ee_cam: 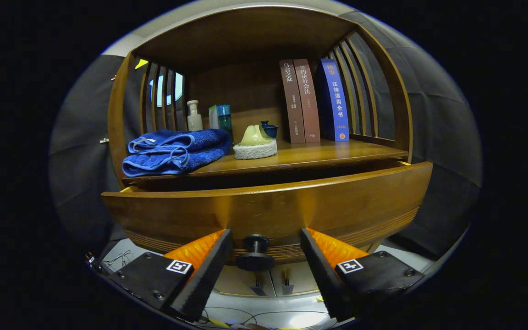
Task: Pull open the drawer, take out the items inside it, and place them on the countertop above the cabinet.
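Straddling drawer knob (255,251) lower centre, gripper (264,247) open, fingers clear of it | drawer (268,206) mid-frame, partly out, contents hidden | risk: knob slips if closed off-centre; hard tug could topple books (312,101), upper right of the surface (300,156)

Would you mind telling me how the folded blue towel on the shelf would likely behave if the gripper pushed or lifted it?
The blue towel looks soft and loosely folded, so it would probably sag and unfold when lifted. Pushed, its plush pile would likely bunch rather than slide on the wooden shelf. The open gripper flanks the drawer knob.
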`<state>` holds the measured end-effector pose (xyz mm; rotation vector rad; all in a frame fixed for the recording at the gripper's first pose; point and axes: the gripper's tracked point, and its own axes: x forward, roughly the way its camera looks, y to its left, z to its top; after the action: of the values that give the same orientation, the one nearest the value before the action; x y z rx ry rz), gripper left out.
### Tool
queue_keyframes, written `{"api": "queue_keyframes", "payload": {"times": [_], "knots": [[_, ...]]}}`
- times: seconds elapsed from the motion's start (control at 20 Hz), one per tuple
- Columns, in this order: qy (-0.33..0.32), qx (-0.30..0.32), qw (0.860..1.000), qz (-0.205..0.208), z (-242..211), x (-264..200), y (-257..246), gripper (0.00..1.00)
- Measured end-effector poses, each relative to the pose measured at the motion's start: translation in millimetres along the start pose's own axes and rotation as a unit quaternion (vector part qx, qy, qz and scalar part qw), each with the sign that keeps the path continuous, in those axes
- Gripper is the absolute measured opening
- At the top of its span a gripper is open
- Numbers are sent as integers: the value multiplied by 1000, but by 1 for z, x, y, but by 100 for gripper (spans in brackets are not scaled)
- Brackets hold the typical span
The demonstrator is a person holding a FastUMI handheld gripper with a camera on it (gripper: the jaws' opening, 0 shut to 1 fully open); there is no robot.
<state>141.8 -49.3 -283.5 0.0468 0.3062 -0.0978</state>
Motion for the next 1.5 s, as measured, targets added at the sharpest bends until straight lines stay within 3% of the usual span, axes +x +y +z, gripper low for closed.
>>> {"api": "queue_keyframes", "payload": {"times": [0.45,0.85,1.25,1.5], "knots": [[2,13,1000,-4,6,38,-2,99],[7,5,1000,-9,1,36,-2,99],[-18,4,1000,-11,34,-1,-5,100],[-63,-17,998,-8,94,-46,4,99]]}}
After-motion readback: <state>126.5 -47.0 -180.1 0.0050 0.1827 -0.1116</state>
